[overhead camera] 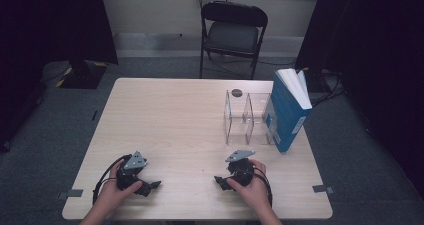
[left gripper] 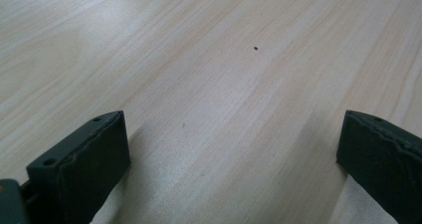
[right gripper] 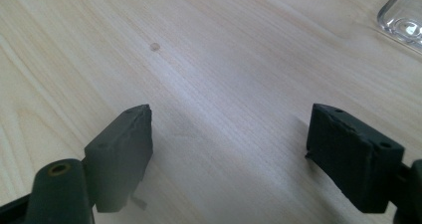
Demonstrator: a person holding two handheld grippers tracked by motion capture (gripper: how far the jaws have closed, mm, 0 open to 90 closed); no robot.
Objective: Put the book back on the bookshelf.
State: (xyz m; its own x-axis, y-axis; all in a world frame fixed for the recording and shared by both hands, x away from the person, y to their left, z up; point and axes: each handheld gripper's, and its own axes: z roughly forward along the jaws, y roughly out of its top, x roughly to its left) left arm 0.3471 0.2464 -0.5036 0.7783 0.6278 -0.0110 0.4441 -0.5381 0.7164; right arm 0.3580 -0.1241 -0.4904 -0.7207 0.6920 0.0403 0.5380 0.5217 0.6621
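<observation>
Two hands rest on the near part of a light wooden table, each holding a black gripper. My left gripper lies at the near left, its jaws wide apart over bare wood with nothing between them. At the near right, my right gripper also stands open over bare wood, empty. Farther back on the right stands a clear plastic divider rack, and a blue book leans upright against its right side. A corner of the clear rack shows in the right gripper view.
A small dark round spot sits on the table behind the rack. A black folding chair stands beyond the far edge. Dark curtains hang on both sides. Tape marks lie on the floor by the near corners.
</observation>
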